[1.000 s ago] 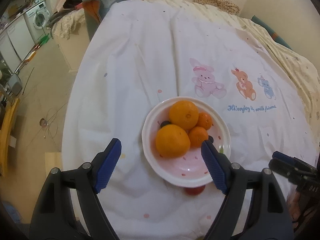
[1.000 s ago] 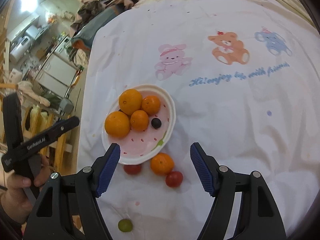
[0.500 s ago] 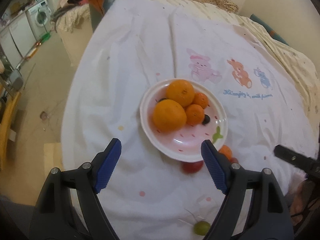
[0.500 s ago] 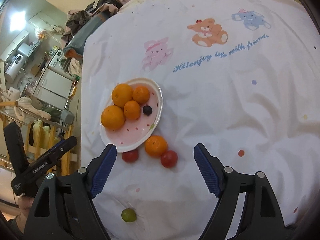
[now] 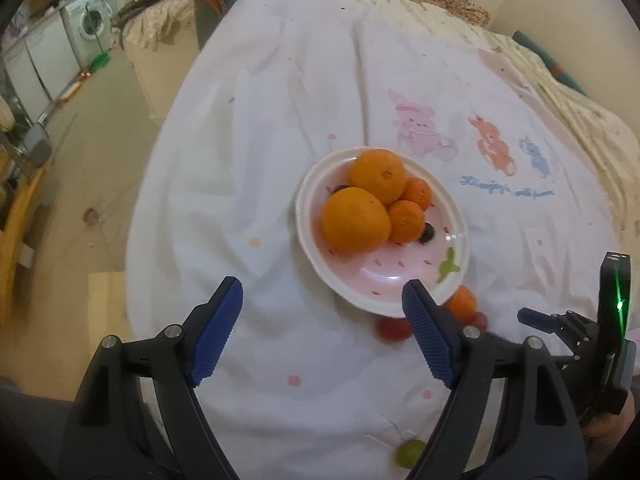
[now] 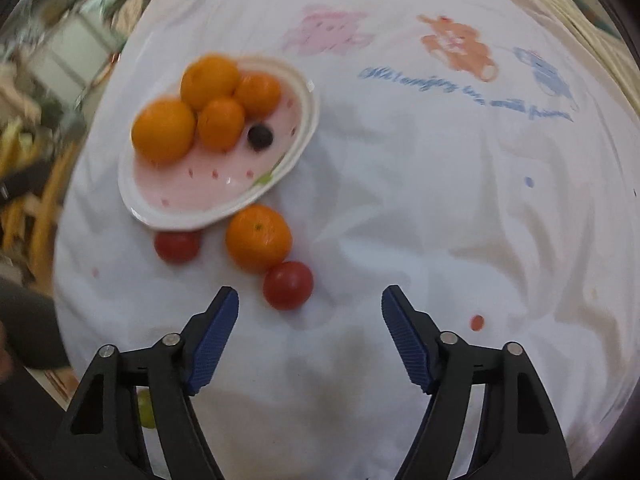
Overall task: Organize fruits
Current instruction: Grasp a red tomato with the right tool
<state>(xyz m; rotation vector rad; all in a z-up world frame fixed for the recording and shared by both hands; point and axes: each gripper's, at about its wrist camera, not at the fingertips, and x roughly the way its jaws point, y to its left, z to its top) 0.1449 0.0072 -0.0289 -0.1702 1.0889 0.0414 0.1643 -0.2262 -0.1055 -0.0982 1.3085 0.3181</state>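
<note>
A pink-and-white bowl on the white cloth holds several oranges and a dark grape. Loose on the cloth in front of it lie a mandarin, a red tomato, a second tomato under the bowl's rim, and a green grape nearer me. My right gripper hovers low over the cloth just short of the nearer tomato; its jaws are closing, with nothing between them. My left gripper stands open and empty in front of the bowl.
The white cloth with cartoon animal prints covers a round table. Beyond its left edge lie the floor, a washing machine and clutter. Patterned bedding runs along the back right. The right gripper's body shows at the left view's right edge.
The right gripper has dropped toward the cloth and rolled, so the loose mandarin and tomatoes look larger and closer. The left gripper drew back slightly, bringing the green grape into its view.
</note>
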